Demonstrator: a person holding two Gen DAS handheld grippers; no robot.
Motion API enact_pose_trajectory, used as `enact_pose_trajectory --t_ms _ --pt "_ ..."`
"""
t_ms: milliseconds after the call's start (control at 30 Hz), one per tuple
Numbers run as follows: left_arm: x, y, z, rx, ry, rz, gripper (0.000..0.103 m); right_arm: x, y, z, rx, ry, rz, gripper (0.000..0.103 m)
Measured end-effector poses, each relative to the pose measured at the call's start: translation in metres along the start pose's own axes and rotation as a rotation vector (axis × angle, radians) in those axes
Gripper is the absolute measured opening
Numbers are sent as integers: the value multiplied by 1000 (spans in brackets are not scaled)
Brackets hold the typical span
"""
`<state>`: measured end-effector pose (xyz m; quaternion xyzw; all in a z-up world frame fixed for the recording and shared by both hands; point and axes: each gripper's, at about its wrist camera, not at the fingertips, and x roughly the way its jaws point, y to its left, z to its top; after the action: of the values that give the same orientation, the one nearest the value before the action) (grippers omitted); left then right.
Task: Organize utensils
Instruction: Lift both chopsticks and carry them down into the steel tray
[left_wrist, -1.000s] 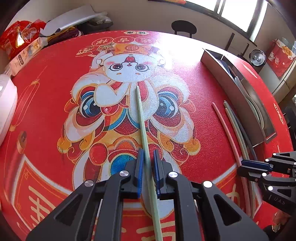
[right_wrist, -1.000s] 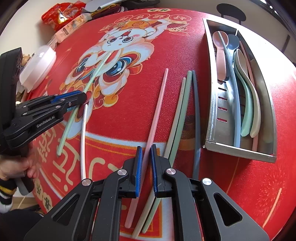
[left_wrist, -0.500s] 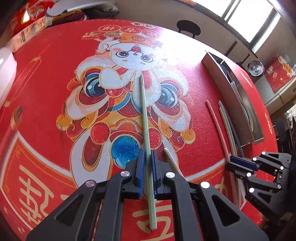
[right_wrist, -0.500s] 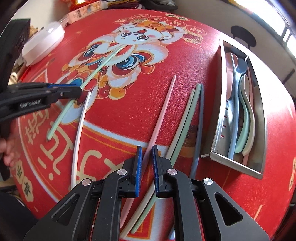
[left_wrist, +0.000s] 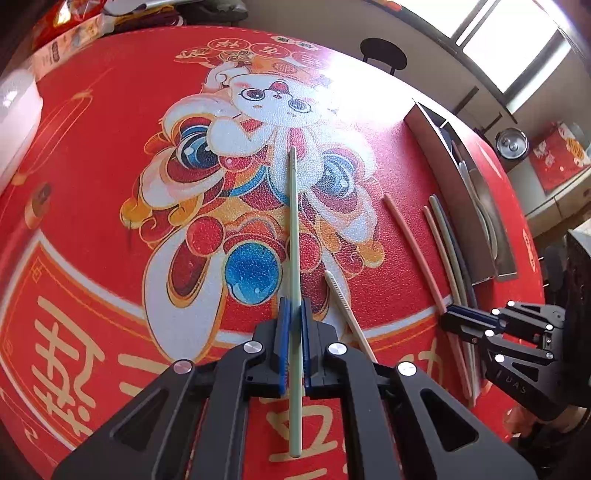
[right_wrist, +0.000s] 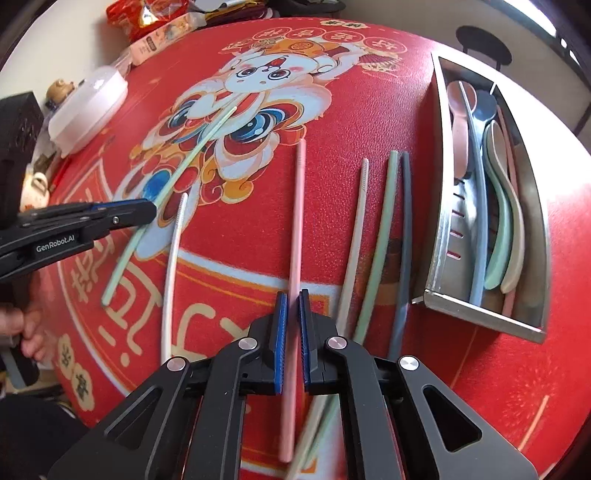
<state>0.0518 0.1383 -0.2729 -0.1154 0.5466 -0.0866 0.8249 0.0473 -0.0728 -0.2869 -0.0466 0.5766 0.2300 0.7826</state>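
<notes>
On a pebbled red surface (right_wrist: 480, 369), the left tool (left_wrist: 294, 314) clamps a slim pale-green chopstick (left_wrist: 293, 229). The right tool (right_wrist: 290, 306) pinches a smooth pink chopstick (right_wrist: 297, 221), near a steel tray (right_wrist: 480, 317) of spoons.

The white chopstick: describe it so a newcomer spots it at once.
Start at the steel utensil tray on the red mat's right side and scan left across the loose chopsticks. The white chopstick lies farthest left on the mat, beside the pale green chopstick held by the left gripper. It alone is white.

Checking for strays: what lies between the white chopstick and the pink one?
Only bare red mat between white chopstick and pink chopstick, in the right wrist view.
</notes>
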Motion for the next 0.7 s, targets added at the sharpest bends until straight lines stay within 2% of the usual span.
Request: enact_pose_trajectory --t_ms 167,333,700 --pt "-19 1 1 -18 -31 -25 6 -7 -6 -3 45 -27 35 6" --pt "-32 -1 5 -38 -30 -58 6 -17 -11 1 86 -62 85 6" --pt "-42 -29 24 13 -30 -79 6 -46 -29 6 178 -152 132 6"
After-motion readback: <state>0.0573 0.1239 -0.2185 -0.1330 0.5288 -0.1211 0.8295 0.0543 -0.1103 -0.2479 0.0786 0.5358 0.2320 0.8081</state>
